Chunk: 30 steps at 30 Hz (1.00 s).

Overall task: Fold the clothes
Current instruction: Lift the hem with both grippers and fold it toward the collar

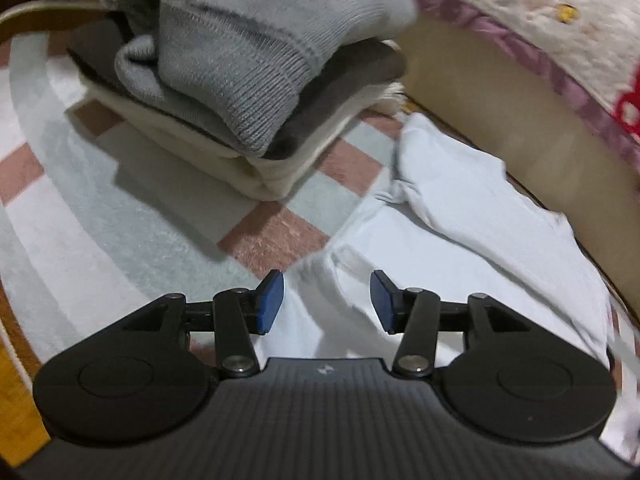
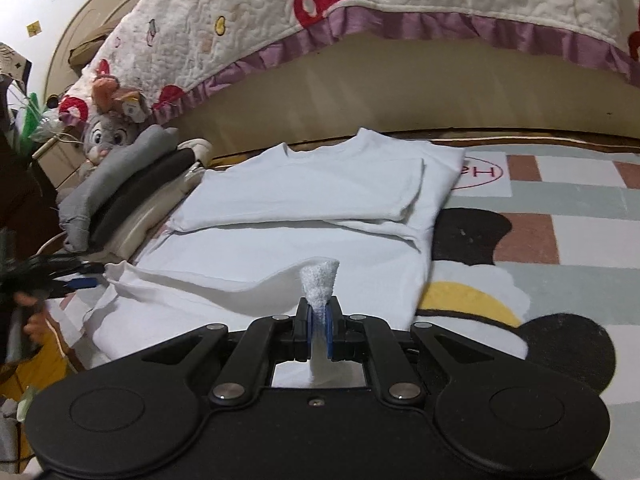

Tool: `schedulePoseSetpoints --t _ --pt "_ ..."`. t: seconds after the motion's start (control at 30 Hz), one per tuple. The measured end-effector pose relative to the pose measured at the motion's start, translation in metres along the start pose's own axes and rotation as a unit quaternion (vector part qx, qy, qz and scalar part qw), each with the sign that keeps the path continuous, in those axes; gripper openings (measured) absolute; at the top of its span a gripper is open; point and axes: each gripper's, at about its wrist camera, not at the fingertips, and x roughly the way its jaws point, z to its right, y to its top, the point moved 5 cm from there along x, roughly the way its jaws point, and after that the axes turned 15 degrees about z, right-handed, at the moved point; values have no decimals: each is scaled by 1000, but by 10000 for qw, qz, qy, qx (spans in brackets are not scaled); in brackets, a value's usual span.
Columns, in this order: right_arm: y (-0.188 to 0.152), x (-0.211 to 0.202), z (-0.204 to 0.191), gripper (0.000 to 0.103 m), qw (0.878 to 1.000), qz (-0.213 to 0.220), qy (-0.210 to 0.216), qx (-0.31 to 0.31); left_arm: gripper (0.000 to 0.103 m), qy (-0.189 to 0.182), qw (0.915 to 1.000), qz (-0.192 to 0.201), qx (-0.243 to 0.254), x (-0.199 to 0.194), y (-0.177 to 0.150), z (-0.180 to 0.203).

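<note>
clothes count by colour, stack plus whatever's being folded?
White: 1, the white T-shirt spread on the rug, its near edge pinched in the right gripper
Grey: 1, the grey knit on top of the stack
Dark: 1, the dark garment under it
Cream: 1, the cream garment at the bottom
Total: 4

Only one readable bit: red letters "He", seen upside down, inside a red oval outline on the white panel of the checked pink-and-grey cartoon floor rug; the rest is covered by the folded white T-shirt just left of it. Small white logo mark on the black ribbed body of the left hand-held gripper, not legible as text.
</note>
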Motion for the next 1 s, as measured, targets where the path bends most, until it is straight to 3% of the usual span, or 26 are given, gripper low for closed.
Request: schedulePoseSetpoints --t 0.03,0.1,0.13,0.17,0.2,0.4,0.63,0.83,1.0 --pt "-2 0 -1 9 10000 -18 44 6 47 42 9999 -26 -92 7 0 -1" --pt "-3 0 -2 10 10000 -23 92 -13 42 185 9993 -52 313 18 -6 1" --pt "-2 -2 -2 9 10000 31 85 -21 21 330 9975 -35 617 20 -10 1" --pt "-1 -4 -2 9 9999 84 77 -30 8 501 9945 86 919 19 -14 -1" --pt "0 -5 -2 9 9999 138 69 -39 6 606 9920 325 1063 12 -15 -4" --pt "13 -22 -5 9 9984 563 -38 -104 5 410 9761 1584 1433 -66 5 -2" --pt "35 -51 -10 9 9934 1142 -80 -86 5 -93 9659 2021 1617 -106 54 28" --pt "74 -44 8 9 9918 1278 10 -59 5 -589 9431 1939 2637 -65 115 86" --pt "124 14 51 9 9922 1241 -76 -84 6 -537 9360 1952 2881 22 167 143"
